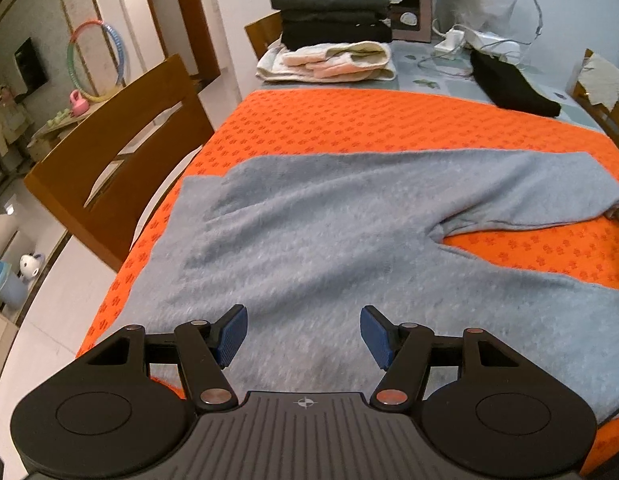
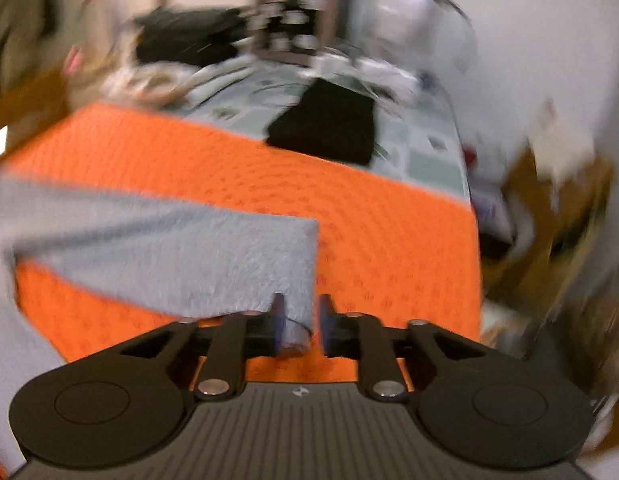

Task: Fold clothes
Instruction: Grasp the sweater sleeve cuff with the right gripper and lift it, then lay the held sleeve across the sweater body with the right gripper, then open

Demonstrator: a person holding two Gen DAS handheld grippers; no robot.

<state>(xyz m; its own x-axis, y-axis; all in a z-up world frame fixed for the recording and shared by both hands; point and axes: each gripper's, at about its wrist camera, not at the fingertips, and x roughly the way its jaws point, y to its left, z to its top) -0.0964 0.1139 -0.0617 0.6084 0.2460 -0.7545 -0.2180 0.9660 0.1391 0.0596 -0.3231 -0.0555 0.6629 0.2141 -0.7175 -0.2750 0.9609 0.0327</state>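
Two grippers, one grey garment (image 1: 329, 232): its leg end (image 2: 297, 264) sits between the right gripper (image 2: 300, 326) jaws, narrowly parted, pads barely clear, leg running away leftward. Left gripper (image 1: 301, 334) hovers wide and empty above the waist.

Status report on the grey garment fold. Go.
Left gripper open, hovering over grey garment, gripping nothing. Right gripper at the sleeve end, cuff between the jaws, grip unclear through blur. Garment spread on orange mat. Nothing in the way.
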